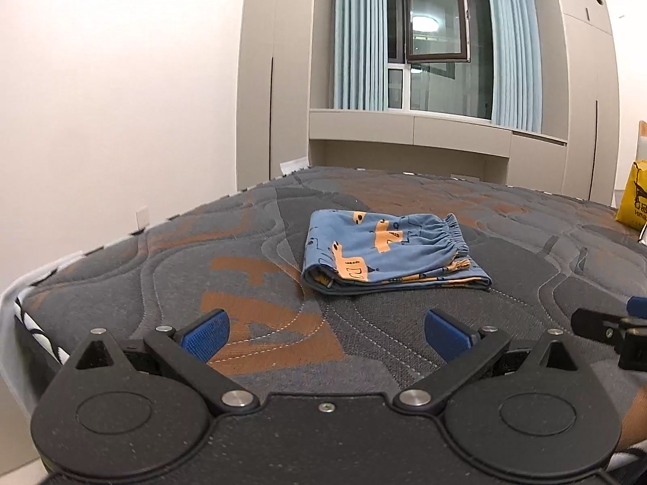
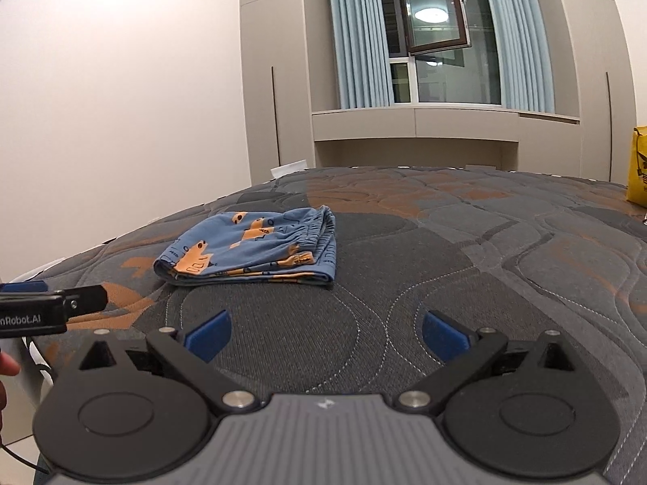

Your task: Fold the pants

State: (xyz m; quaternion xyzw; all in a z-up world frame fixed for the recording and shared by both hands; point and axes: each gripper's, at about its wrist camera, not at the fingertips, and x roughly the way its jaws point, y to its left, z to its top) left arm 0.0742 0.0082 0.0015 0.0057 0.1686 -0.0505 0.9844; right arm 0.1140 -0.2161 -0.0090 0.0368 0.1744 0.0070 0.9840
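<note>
1. The blue cotton pants with orange vehicle prints (image 1: 384,252) are lying folded into a compact, layered rectangle at the centre of the left wrist view, resting flat on the grey quilted mattress with rust-orange patches (image 1: 259,307).
2. The gathered elastic waistband is sitting at the right edge of the bundle, and stacked fabric edges are showing along its near side.
3. The left gripper with black arms and blue pads (image 1: 325,333) is hovering near the pants, jaws spread wide and released, gripping nothing.
4. The right gripper of matching build (image 2: 325,335) is likewise standing open and empty; here the pants (image 2: 250,248) are lying left of centre.
5. A yellow printed bag (image 2: 639,169) is standing at the right edge.
</note>
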